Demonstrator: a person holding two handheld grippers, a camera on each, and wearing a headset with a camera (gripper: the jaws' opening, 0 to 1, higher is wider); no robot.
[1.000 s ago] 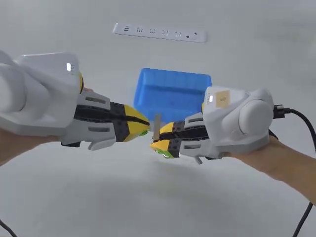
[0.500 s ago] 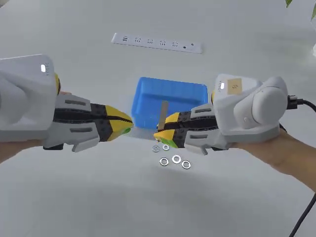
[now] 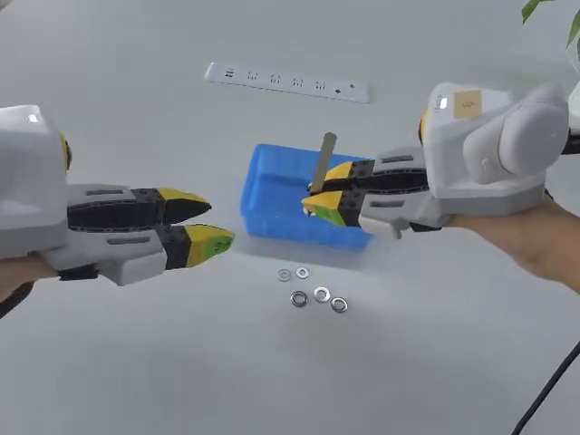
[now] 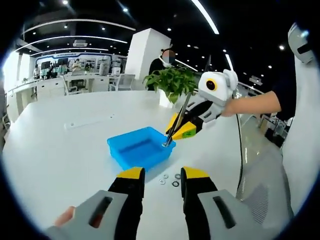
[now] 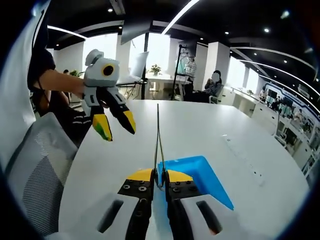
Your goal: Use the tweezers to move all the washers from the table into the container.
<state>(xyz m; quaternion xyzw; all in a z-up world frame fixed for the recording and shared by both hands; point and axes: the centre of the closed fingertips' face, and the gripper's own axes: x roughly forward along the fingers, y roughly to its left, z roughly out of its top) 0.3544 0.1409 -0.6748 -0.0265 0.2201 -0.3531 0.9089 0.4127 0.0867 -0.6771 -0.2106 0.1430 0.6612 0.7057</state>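
Several small metal washers (image 3: 313, 292) lie in a loose cluster on the white table, just in front of the blue container (image 3: 272, 199). My right gripper (image 3: 311, 201) hovers over the container's near right corner, shut on slim grey tweezers (image 3: 323, 161) that stick up from its jaws. In the right gripper view the tweezers (image 5: 158, 135) run straight ahead above the container (image 5: 200, 180). My left gripper (image 3: 217, 225) stands open and holds nothing, to the left of the container. The left gripper view has the washers (image 4: 170, 179) just beyond its own tips.
A white power strip (image 3: 285, 82) lies at the far side of the table. The right gripper's cable (image 3: 544, 399) hangs at the lower right. A potted plant (image 4: 172, 82) stands beyond the container. A mesh chair (image 5: 35, 170) sits off the table's edge.
My right gripper has lifted and moved right with the tweezers, from over the washers to above the container. My left gripper has drawn back to the left. The washers now lie uncovered.
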